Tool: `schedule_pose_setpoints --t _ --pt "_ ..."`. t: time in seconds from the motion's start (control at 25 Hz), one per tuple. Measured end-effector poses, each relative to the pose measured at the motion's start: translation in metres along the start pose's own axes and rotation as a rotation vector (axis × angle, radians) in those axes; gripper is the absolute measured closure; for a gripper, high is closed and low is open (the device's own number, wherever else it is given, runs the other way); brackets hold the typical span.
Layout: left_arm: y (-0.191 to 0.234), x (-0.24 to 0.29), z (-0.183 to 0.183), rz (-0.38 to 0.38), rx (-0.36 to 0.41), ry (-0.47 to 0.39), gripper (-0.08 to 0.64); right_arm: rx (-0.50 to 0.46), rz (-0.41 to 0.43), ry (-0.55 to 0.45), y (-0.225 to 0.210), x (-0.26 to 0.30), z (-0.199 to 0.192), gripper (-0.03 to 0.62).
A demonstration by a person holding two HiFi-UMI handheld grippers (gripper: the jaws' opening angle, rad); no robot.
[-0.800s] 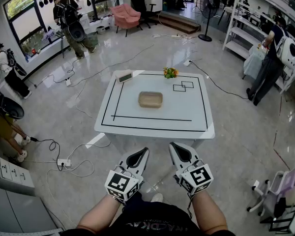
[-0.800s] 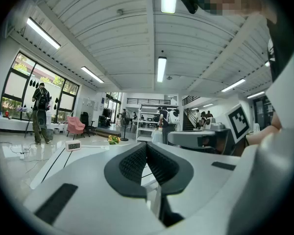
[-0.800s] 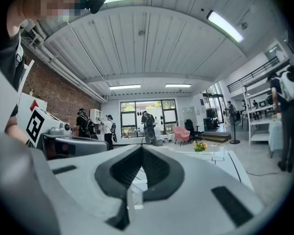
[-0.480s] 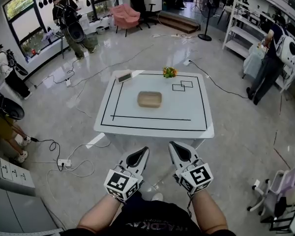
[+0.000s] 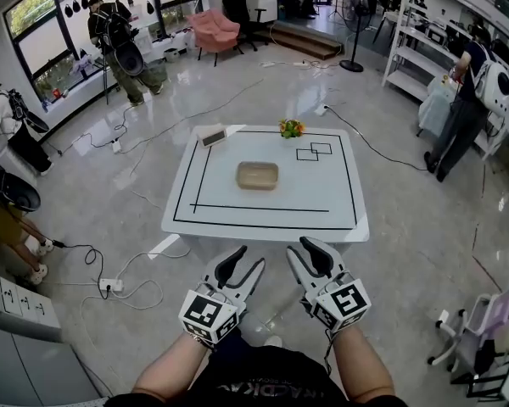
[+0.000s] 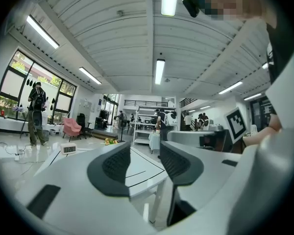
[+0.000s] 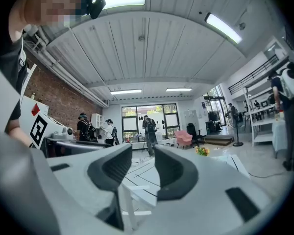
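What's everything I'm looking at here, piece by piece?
table: one, white with black lines, middle of the room
tray: one, tan, middle of the table
flowers: one bunch, yellow and green, table's far edge
clock: one, white, table's far left corner
armchair: one, pink, far side near the windows
people: several, mostly dark clothes, along the walls
left gripper: one, white and black, open, empty, short of the table
right gripper: one, white and black, open, empty, beside the left

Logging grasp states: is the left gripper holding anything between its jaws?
No, the left gripper has its jaws apart, with only the white table beyond showing in the gap between them.
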State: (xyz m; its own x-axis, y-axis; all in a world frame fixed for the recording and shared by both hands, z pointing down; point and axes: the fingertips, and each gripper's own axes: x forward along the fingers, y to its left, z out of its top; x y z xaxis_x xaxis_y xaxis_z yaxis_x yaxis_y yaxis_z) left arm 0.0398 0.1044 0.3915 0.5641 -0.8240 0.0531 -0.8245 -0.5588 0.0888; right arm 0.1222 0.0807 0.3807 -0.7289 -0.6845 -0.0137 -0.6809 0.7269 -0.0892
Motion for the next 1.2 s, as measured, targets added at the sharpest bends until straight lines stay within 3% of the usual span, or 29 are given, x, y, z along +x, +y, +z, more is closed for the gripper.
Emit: schedule_pose_setpoints --t 0.08,0.12,1.2 --pt "0.008 0.005 -0.003 0.002 0.022 0.015 0.259 0.011 -0.017 -0.021 -0.006 0.007 0.003 0.344" --pt "0.014 0.008 -0.005 0.006 0.036 0.023 0.222 0.012 -0.028 -0.03 -0.01 0.01 0.005 0.323" --pt "0.18 0.113 -0.008 -0.196 -0.023 0.081 0.207 0.082 -0.26 0.054 -0.1 0.173 -0.023 0.322"
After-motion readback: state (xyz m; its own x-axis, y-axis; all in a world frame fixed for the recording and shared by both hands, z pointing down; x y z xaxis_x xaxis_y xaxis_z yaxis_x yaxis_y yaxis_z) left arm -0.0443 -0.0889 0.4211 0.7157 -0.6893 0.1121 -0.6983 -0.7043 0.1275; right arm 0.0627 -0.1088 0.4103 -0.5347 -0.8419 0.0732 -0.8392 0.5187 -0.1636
